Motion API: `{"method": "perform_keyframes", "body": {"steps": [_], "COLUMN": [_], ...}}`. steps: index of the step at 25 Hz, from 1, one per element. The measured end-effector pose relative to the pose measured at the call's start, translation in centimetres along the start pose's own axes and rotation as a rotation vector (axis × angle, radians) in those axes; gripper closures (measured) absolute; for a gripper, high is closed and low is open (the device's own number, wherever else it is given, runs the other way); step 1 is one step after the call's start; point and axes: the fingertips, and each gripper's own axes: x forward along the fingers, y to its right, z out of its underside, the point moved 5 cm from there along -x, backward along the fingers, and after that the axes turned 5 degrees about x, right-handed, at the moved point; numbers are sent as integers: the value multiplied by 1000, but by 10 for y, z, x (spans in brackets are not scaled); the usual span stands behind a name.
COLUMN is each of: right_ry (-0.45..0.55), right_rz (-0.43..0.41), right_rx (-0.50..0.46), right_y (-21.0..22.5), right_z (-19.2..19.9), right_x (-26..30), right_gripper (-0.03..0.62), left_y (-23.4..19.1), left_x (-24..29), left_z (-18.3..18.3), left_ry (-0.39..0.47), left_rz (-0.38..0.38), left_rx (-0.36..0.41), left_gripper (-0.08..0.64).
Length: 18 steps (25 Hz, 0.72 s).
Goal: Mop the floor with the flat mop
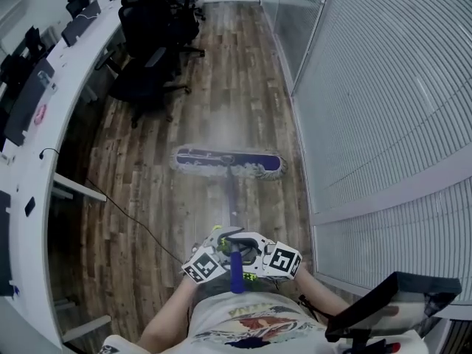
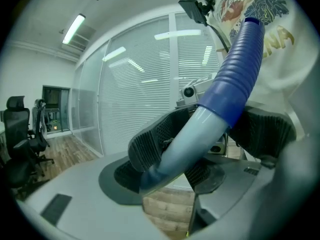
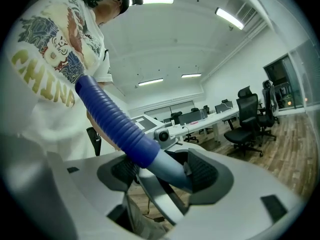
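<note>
The flat mop head [image 1: 228, 162], blue with grey fringe, lies across the wooden floor [image 1: 221, 80] ahead of me. Its pale handle [image 1: 231, 205] runs back to a ribbed blue grip [image 1: 235, 270]. My left gripper [image 1: 218, 251] and right gripper [image 1: 254, 257] meet at that grip, one on each side. In the left gripper view the handle [image 2: 187, 141] is clamped between the black ridged pads [image 2: 150, 144], just below the blue grip [image 2: 232, 79]. In the right gripper view the jaws are shut on the handle [image 3: 167, 170] below the blue grip [image 3: 115, 119].
A long white desk [image 1: 44, 131] curves along the left, with black office chairs [image 1: 151, 43] beside it. A thin cable [image 1: 125, 212] trails over the floor on the left. Glass walls with blinds [image 1: 383, 87] line the right. A black device [image 1: 391, 304] sits at lower right.
</note>
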Motion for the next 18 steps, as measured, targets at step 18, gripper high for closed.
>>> {"method": "perform_keyframes", "body": {"steps": [18], "right_ry": [-36], "right_rz": [-85], "right_rx": [-13], "right_y": [-33], "right_z": [13], "right_x": [15], "right_gripper": [310], "left_y": [31], "left_x": [-17], "left_z": [13], "left_ry": [-83], "left_rz": [26], "left_rx": [67], "left_gripper": [364]}}
